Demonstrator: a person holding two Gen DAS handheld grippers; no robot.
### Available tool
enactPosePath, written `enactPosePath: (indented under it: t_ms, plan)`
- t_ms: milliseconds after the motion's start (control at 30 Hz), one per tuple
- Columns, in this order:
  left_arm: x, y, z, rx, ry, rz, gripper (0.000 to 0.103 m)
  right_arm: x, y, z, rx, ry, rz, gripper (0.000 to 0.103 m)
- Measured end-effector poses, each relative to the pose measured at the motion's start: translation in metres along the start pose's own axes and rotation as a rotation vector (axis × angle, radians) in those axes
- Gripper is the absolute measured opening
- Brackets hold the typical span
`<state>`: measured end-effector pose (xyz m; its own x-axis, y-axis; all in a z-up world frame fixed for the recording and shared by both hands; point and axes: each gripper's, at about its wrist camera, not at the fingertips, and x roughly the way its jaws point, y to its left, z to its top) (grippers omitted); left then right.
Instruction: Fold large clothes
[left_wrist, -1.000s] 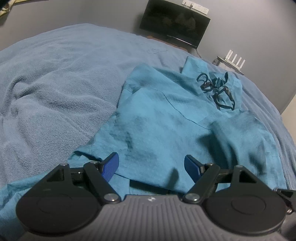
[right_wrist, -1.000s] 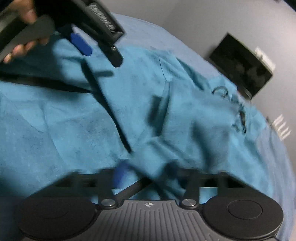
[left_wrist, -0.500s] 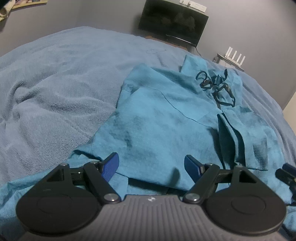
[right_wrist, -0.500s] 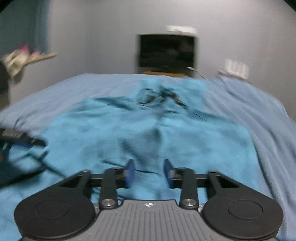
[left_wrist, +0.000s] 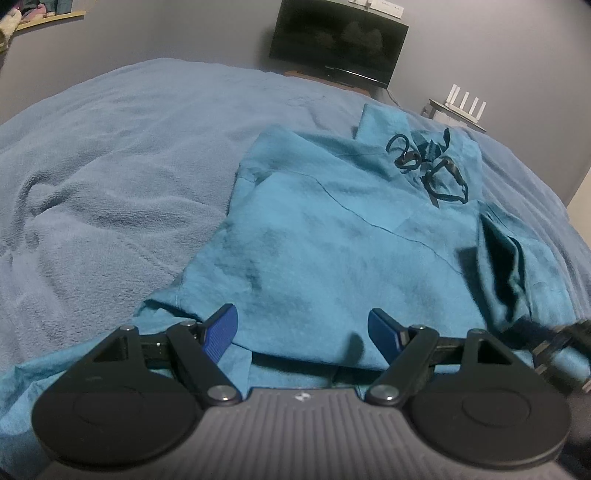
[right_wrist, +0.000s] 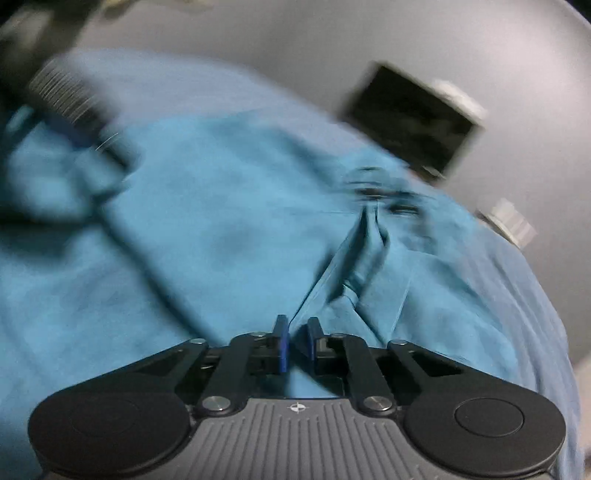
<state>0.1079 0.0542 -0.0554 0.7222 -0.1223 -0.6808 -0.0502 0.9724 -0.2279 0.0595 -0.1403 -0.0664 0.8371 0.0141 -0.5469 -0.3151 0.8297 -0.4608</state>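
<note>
A large teal hooded garment (left_wrist: 332, 240) with a dark drawstring (left_wrist: 428, 166) lies spread on the bed. Low over its near hem my left gripper (left_wrist: 303, 326) stands open, with only flat cloth beneath its blue pads. In the right wrist view my right gripper (right_wrist: 297, 341) has its jaws closing, and the pads pinch a raised ridge of the garment (right_wrist: 221, 221) that runs away toward the hood. The right gripper (left_wrist: 554, 347) also shows blurred at the right edge of the left wrist view. The left gripper (right_wrist: 74, 107) is a blur at the top left.
A grey-blue blanket (left_wrist: 110, 166) covers the bed around the garment. Beyond the bed a dark screen (left_wrist: 338, 44) stands against the grey wall, with a white router (left_wrist: 465, 107) on a small stand to its right.
The right gripper let go, stood half open, then shut on a fold on the garment's right side. Its view swung and blurred. The left gripper has stayed open in place.
</note>
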Motion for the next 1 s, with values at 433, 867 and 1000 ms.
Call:
enactPosePath:
  t_ms: [433,867,1000]
  plan:
    - [0.001,0.001,0.001,-0.007,0.005,-0.001,0.077,-0.018,-0.18,-0.103,1.135,0.031,-0.032,0.054]
    - [0.003,0.0,0.001,-0.002,0.013,-0.006,0.077,-0.047,-0.168,-0.087,1.051,-0.117,-0.071,0.005]
    - [0.006,0.0,0.0,0.003,0.025,-0.002,0.077,-0.011,-0.161,-0.095,1.037,0.092,-0.119,0.01]
